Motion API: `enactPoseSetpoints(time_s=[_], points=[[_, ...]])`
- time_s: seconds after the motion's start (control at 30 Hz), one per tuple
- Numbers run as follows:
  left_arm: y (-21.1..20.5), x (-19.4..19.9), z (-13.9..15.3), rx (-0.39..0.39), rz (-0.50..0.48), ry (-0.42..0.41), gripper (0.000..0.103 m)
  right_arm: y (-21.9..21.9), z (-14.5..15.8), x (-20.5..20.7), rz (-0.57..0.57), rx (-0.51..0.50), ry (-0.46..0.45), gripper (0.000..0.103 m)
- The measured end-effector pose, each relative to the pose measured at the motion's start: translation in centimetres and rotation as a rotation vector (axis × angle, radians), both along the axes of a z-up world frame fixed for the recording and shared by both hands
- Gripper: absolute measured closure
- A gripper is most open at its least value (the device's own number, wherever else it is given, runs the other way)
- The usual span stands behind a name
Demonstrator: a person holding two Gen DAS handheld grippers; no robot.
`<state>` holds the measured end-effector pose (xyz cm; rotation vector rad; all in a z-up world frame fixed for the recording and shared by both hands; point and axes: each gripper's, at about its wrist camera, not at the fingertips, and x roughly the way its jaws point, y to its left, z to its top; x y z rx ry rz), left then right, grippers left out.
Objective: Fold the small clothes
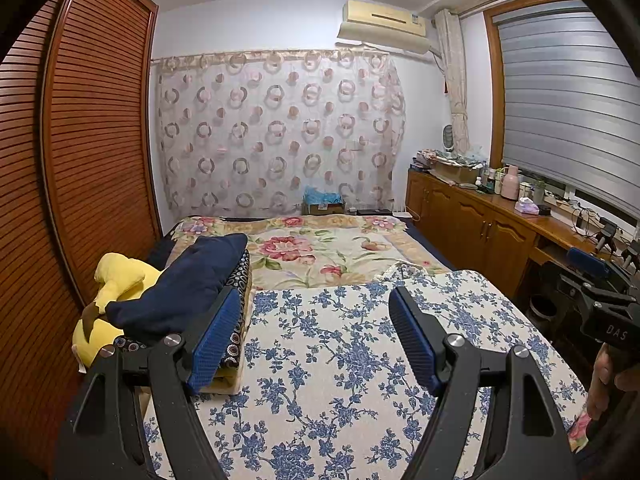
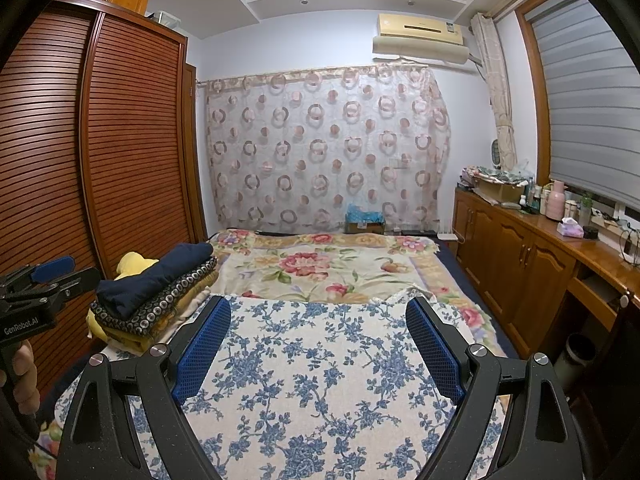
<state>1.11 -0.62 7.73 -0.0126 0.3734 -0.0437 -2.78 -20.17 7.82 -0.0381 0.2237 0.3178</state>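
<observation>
A stack of folded small clothes lies at the left of the bed, a navy piece on top, a dark patterned piece and yellowish pieces under it; it also shows in the right wrist view. My left gripper is open and empty above the blue-flowered cloth, its left finger next to the stack. My right gripper is open and empty over the same blue-flowered cloth. Each gripper shows at the edge of the other's view, the right gripper and the left gripper.
A yellow plush toy lies behind the stack by the slatted wooden wardrobe. A red-flowered blanket covers the far bed. A wooden cabinet with clutter on top runs along the right wall. A small bin stands beside the bed.
</observation>
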Motion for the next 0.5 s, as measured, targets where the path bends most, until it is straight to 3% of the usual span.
enactPoseSetpoints(time_s=[0.5], points=[[0.01, -0.01, 0.01, 0.001, 0.001, -0.001, 0.026, -0.12, -0.02, 0.07, 0.001, 0.0, 0.001, 0.013]])
